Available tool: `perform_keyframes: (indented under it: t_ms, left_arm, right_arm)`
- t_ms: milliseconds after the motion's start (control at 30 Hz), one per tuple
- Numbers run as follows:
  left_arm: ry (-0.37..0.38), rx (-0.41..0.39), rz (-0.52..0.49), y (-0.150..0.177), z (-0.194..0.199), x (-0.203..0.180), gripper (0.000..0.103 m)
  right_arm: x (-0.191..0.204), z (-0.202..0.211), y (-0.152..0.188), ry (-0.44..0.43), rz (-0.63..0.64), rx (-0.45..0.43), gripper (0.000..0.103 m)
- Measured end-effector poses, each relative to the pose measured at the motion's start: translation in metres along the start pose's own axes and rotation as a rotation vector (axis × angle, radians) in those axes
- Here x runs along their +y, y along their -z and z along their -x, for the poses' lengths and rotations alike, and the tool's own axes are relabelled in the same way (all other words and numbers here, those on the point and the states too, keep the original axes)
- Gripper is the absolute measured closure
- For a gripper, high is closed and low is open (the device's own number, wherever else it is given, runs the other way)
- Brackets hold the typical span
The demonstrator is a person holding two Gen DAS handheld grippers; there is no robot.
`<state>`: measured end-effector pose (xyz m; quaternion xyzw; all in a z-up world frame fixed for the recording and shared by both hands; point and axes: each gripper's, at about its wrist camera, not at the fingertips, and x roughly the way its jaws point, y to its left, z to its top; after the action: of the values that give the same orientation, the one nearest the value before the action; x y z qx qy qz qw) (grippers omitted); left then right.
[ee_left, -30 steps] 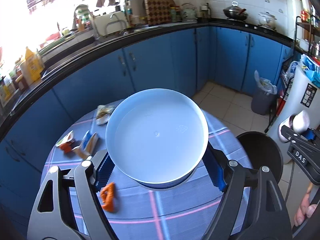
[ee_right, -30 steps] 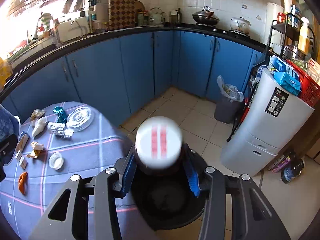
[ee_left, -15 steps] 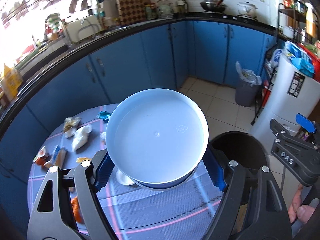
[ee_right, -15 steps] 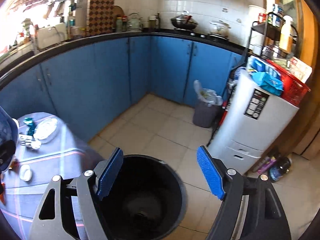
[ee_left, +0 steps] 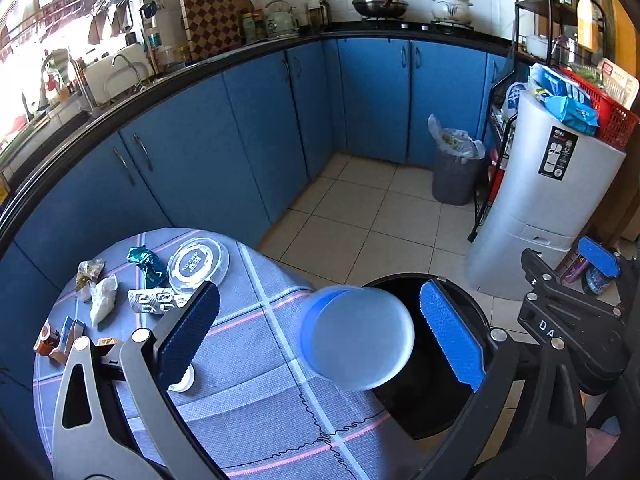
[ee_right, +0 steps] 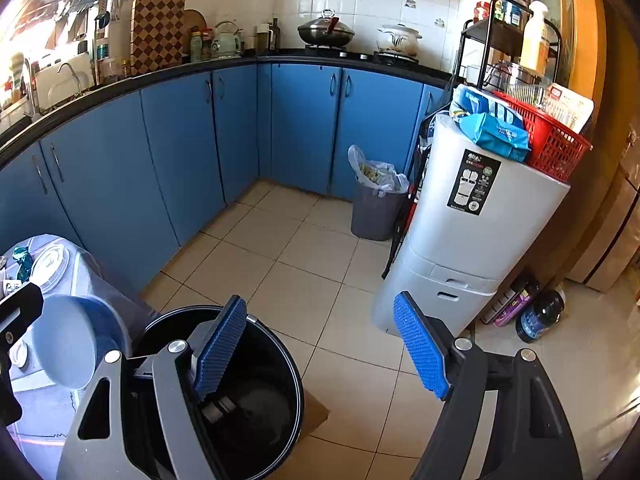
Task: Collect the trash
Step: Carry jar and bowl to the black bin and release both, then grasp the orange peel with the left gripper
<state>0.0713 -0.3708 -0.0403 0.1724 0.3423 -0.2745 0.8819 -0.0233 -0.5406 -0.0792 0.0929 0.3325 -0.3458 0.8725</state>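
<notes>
Left gripper (ee_left: 320, 332): jaws have just been opening and now stand wide, pads clear of everything. The blue bowl (ee_left: 356, 338) sits between them but touches neither pad; it looks motion-blurred, tilted with its pale bottom toward the camera, at the right edge of the tabletop (ee_left: 248, 396) and overlapping the rim of the black bin (ee_left: 460, 300). Cannot tell whether it rests on anything. From the right wrist view the same bowl (ee_right: 72, 344) shows at far left, just beside the bin's rim.

Right gripper (ee_right: 320, 352): jaws spread well apart, nothing between the pads. Left pad is over the bin's (ee_right: 280, 364) mouth, right pad over floor tiles. A dark round item lies at the bin's bottom; too dim to identify.

Tabletop: round, blue-grey checked cloth with pink lines. Remaining trash clusters at its far-left side:
- clear round lid (ee_left: 198, 266) near the far edge
- teal wrapper (ee_left: 146, 262) just left of the lid
- foil blister pack (ee_left: 154, 300) in front of both, partly behind the left pad
- crumpled white paper (ee_left: 102, 298) and a brownish wrapper (ee_left: 90, 272) further left
- small carton scraps (ee_left: 66, 338) at the left edge
- small white cap (ee_left: 182, 384) peeking from under the left pad

Bin stands on the floor touching or just off the tabletop's right edge; cannot tell which. A grey bin with a liner bag (ee_right: 376, 200) sits well apart, by the blue cabinets.
</notes>
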Motion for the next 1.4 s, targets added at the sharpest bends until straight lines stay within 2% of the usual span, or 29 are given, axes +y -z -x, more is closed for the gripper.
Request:
perform_keyframes:
  t_ms: [167,300,467,667,833,933,1067,1133,1233,1267,1300,1367,1400]
  left_arm:
    - [-0.025,0.012,0.043,0.007,0.003,0.021,0.004]
    - [-0.066,0.01,0.094,0.017,0.015,0.054,0.004]
    - [-0.127,0.014,0.175,0.039,0.034,0.099,0.004]
    - [-0.232,0.028,0.26,0.081,0.059,0.156,0.004]
    - [-0.313,0.094,0.318,0.128,0.063,0.199,0.004]
    - [-0.317,0.148,0.348,0.151,0.058,0.218,0.004]
    - [-0.286,0.197,0.376,0.174,0.047,0.235,0.005]
    - [-0.257,0.212,0.382,0.18,0.04,0.241,0.011]
    - [-0.229,0.244,0.377,0.185,0.027,0.247,0.035]
    - [-0.216,0.258,0.378,0.186,0.024,0.249,0.054]
    - [-0.182,0.29,0.388,0.189,0.015,0.253,0.066]
    - [-0.174,0.276,0.398,0.192,0.013,0.258,0.067]
    - [-0.179,0.269,0.395,0.191,0.012,0.261,0.073]
  right_arm:
    - [0.012,0.003,0.004,-0.028,0.018,0.006,0.029]
    - [0.031,0.013,0.006,-0.061,0.036,0.008,0.029]
    - [0.076,0.036,0.011,-0.147,0.1,-0.013,0.029]
    - [0.134,0.06,0.02,-0.273,0.178,-0.012,0.029]
    - [0.18,0.068,0.03,-0.379,0.222,0.027,0.029]
    - [0.209,0.067,0.039,-0.431,0.264,0.064,0.029]
    - [0.246,0.059,0.053,-0.479,0.321,0.127,0.029]
    - [0.262,0.055,0.059,-0.487,0.347,0.148,0.029]
    - [0.284,0.05,0.066,-0.493,0.386,0.173,0.029]
    - [0.291,0.048,0.068,-0.495,0.398,0.179,0.029]
    - [0.297,0.047,0.069,-0.497,0.407,0.184,0.029]
    - [0.306,0.042,0.069,-0.5,0.422,0.191,0.029]
    - [0.312,0.04,0.07,-0.5,0.429,0.193,0.029]
